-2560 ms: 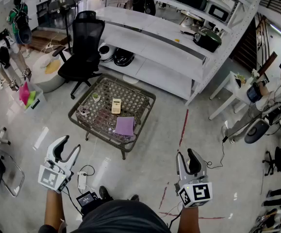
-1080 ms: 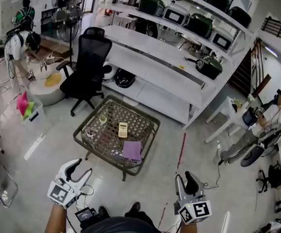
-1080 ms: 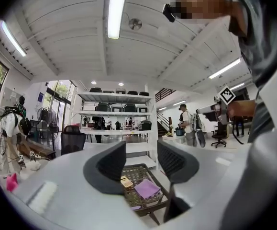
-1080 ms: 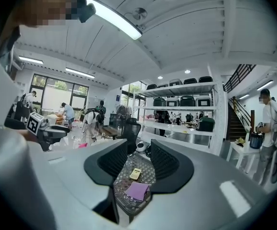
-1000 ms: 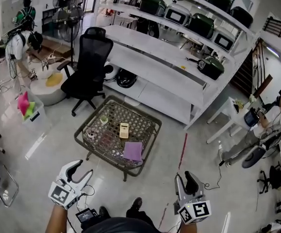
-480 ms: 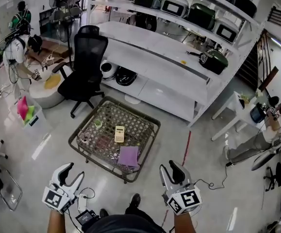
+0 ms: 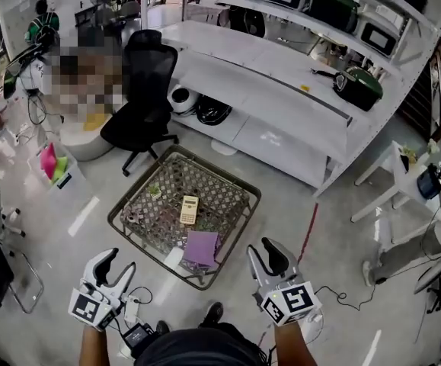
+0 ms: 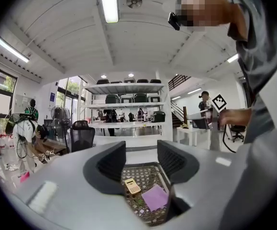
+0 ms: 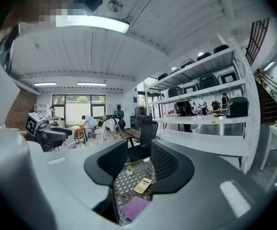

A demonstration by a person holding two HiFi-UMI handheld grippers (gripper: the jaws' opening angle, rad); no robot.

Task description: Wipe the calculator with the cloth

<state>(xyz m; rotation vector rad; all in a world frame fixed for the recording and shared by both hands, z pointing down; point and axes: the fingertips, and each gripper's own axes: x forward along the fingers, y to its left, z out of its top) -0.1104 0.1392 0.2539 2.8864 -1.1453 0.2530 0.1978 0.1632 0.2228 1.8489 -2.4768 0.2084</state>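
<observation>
Nearest the wearer, the left gripper [image 7: 119,261] at 7 o'clock and the right gripper [image 7: 264,248] at 5 o'clock both hover above the floor, jaws spread with nothing between them. Just beyond stands a low wicker bench [image 7: 218,172]. A purple cloth [image 7: 201,248] lies flat at its 6 o'clock edge, and the calculator [image 7: 189,209] rests near the middle, at the cloth's 11 o'clock, close by but apart. A black office chair [image 7: 144,90] stands past the bench at 11 o'clock, before long white shelves [image 7: 281,75]

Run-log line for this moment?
left gripper open, empty | right gripper open, empty | purple cloth beside calculator on wicker table | nothing touched yet
</observation>
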